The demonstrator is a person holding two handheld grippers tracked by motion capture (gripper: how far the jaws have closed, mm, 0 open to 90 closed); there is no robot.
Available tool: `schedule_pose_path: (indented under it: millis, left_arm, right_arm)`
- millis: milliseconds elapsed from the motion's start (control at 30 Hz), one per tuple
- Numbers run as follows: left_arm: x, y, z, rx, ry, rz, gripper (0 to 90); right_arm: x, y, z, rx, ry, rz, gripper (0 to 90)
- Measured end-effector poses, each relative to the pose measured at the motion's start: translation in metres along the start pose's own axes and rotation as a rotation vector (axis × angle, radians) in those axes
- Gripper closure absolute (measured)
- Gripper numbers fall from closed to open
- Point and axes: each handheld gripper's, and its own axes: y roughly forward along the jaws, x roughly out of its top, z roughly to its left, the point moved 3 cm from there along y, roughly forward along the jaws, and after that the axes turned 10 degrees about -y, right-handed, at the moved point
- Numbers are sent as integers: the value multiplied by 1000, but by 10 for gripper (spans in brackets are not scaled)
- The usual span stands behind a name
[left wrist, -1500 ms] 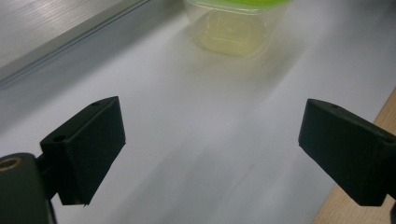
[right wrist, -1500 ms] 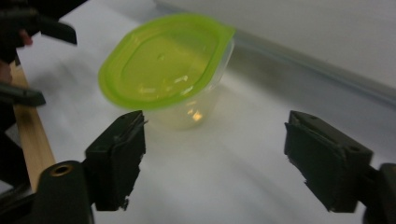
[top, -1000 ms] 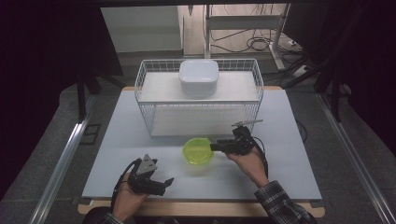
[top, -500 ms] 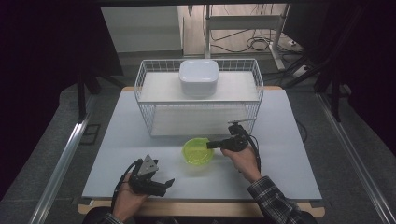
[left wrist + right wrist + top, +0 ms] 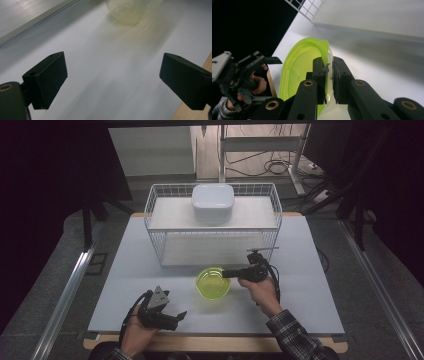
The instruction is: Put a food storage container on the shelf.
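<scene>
A translucent lime-green bowl [image 5: 212, 284] sits on the white table just in front of the wire basket. My right gripper [image 5: 226, 274] reaches in from the right. Its jaws have just been closing, and they are now shut on the bowl's right rim. The right gripper view shows this gripper [image 5: 328, 66] with one pad inside the bowl [image 5: 297, 72] and one outside, pinching the wall. My left gripper [image 5: 178, 319] rests at the front left of the table, pointing right. In its own view the left gripper [image 5: 112, 77] is open with nothing between its jaws, and the bowl [image 5: 130, 10] lies ahead.
A white wire basket [image 5: 212, 227] stands at the back middle of the table [image 5: 310, 270]. A white lidded box [image 5: 213, 202] rests on top of it. The table's wooden front edge [image 5: 215, 344] runs just below my hands.
The right gripper's jaws have closed onto the green bowl's rim, after a small shift toward it. The left gripper and the bowl have stayed where they were.
</scene>
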Motion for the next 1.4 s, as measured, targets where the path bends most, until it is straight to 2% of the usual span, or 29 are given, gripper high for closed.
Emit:
schedule_pose_path:
  millis: [133, 567, 1067, 1167, 1300, 1400]
  left_arm:
    - [1, -1, 1, -1, -3, -10, 74]
    - [1, -1, 0, -2, 0, -16, 65]
    - [1, -1, 0, 0, 5, -17, 62]
    - [1, -1, 1, 0, 5, -18, 59]
    - [1, 0, 0, -2, 4, -20, 57]
    - [1, 0, 0, -3, 5, -18, 56]
  right_arm:
    - [3, -9, 7, 20, 0, -30, 819]
    - [28, -44, 42, 43, -61, -109, 818]
    - [89, -83, 76, 27, -133, -214, 818]
    - [98, -88, 79, 26, -132, -230, 818]
    - [121, -100, 85, 29, -126, -276, 818]
    - [137, -106, 89, 14, -132, -300, 818]
